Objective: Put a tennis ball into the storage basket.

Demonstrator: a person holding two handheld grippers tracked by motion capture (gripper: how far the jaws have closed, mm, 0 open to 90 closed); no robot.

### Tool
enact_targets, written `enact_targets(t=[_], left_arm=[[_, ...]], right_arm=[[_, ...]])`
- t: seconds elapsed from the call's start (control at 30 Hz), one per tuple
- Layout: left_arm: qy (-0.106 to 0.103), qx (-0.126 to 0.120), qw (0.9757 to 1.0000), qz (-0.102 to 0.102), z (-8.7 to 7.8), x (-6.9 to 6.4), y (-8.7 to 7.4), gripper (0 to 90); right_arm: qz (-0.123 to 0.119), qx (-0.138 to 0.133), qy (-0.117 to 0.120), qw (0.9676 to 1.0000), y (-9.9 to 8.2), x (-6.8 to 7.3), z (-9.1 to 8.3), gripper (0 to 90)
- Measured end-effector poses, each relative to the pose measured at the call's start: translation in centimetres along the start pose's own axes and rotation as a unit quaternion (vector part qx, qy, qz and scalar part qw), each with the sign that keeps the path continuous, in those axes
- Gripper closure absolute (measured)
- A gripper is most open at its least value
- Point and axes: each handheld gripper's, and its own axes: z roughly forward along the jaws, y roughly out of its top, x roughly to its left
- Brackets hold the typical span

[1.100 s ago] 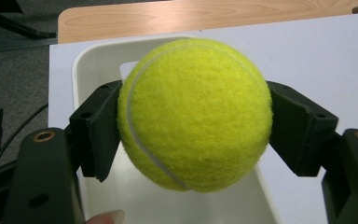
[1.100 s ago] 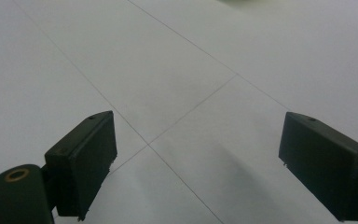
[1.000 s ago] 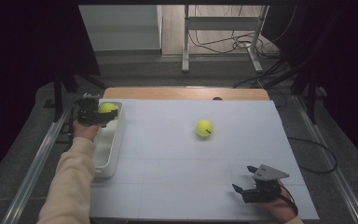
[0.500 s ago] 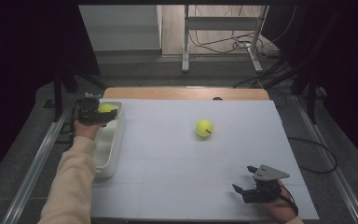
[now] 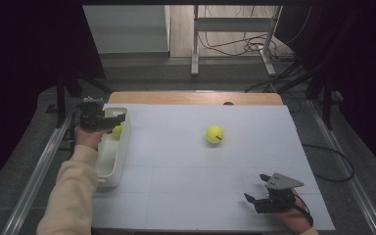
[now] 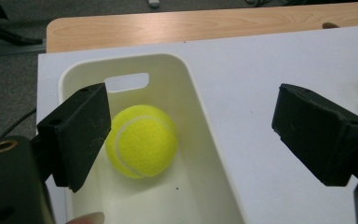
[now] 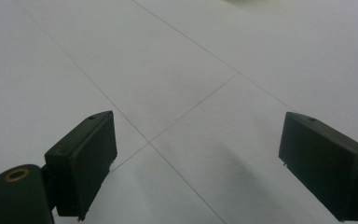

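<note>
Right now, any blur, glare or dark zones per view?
High view: surroundings dark, white table evenly lit, loose tennis ball sharp. Left gripper view: jaws soft-focus, ball in bin crisp. Right gripper view: soft jaw shadow on the table, no glare.

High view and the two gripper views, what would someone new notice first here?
Probably the bright yellow tennis ball lying alone near the middle of the white table. Next, a second tennis ball inside the white bin at the table's left edge, with the left tool held open just above it. The right tool rests open near the table's front right corner, holding nothing.
</note>
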Motion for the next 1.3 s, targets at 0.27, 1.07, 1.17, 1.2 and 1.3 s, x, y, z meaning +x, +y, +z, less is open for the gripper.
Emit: enact_targets(t=[0.27, 1.07, 1.17, 1.2, 1.3], left_arm=[[-0.029, -0.014, 0.9993, 0.021, -1.1, -1.6, 0.1, 13.2], [-0.1, -0.043, 0.9928, 0.051, -2.5, -5.0, -1.3, 13.7], [-0.11, -0.048, 0.9915, 0.051, -2.8, -5.4, -1.4, 13.8], [-0.115, -0.052, 0.9906, 0.053, -3.0, -5.7, -1.5, 13.9], [-0.12, -0.055, 0.9894, 0.06, -3.2, -6.0, -1.8, 14.0]], right_arm=[[0.001, -0.001, 0.0, 1.0, 0.0, 0.0, 0.0, 11.7], [0.004, -0.002, -0.002, 1.0, 0.1, -0.2, 0.2, 11.7], [0.007, -0.004, -0.004, 1.0, 0.1, -0.3, 0.2, 11.7], [0.01, -0.005, -0.004, 0.9999, 0.1, -0.4, 0.2, 11.7], [0.013, -0.004, -0.007, 0.9999, 0.1, -0.4, 0.2, 11.7]])
